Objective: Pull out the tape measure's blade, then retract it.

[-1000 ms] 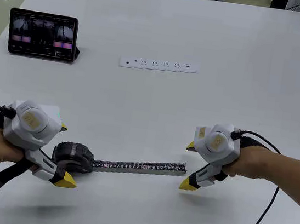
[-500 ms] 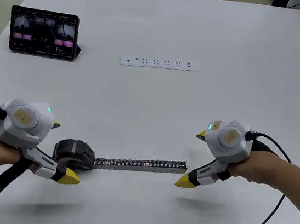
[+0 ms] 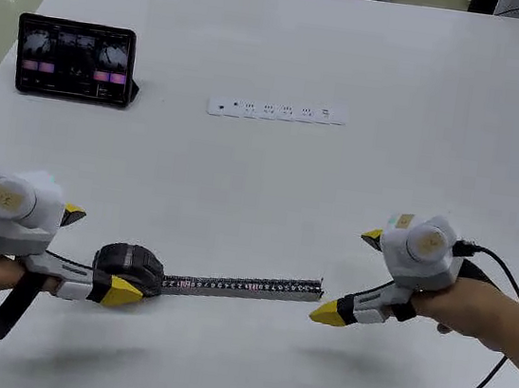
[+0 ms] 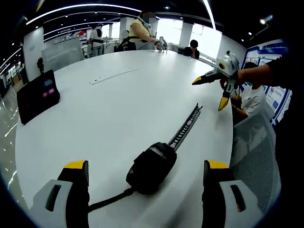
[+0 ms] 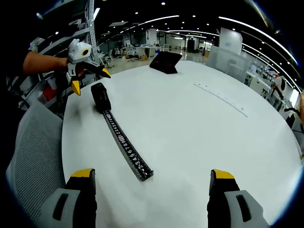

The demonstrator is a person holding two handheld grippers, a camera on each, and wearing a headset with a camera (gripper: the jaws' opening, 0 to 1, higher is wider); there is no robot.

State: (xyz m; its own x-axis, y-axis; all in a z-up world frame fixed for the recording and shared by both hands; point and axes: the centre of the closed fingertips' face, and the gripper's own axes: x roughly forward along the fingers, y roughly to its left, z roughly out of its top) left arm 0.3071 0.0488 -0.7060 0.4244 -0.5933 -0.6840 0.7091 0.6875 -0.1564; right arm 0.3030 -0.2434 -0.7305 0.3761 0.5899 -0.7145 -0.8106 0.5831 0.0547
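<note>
Tape measure [image 3: 130, 268] | between jaws: left hand-held gripper [image 3: 96, 254], released | right hand-held gripper [image 3: 348, 274] released

Open tabletop [image 3: 269, 195] between blade [image 3: 242, 288] and power strip [image 3: 275, 111]

We're looking across an open-plan office-lab floor, everything spreading around one big white table [image 3: 372, 65]. A tablet [image 3: 74, 59] is glowing on the table's far left and a power strip [image 3: 276, 111] is lying near its middle. Beyond its far edge people [image 4: 141, 39] are sitting and standing. Long ceiling lights [image 5: 159, 20] are shining above, and a mesh chair [image 5: 33, 156] is waiting at its near edge.
</note>
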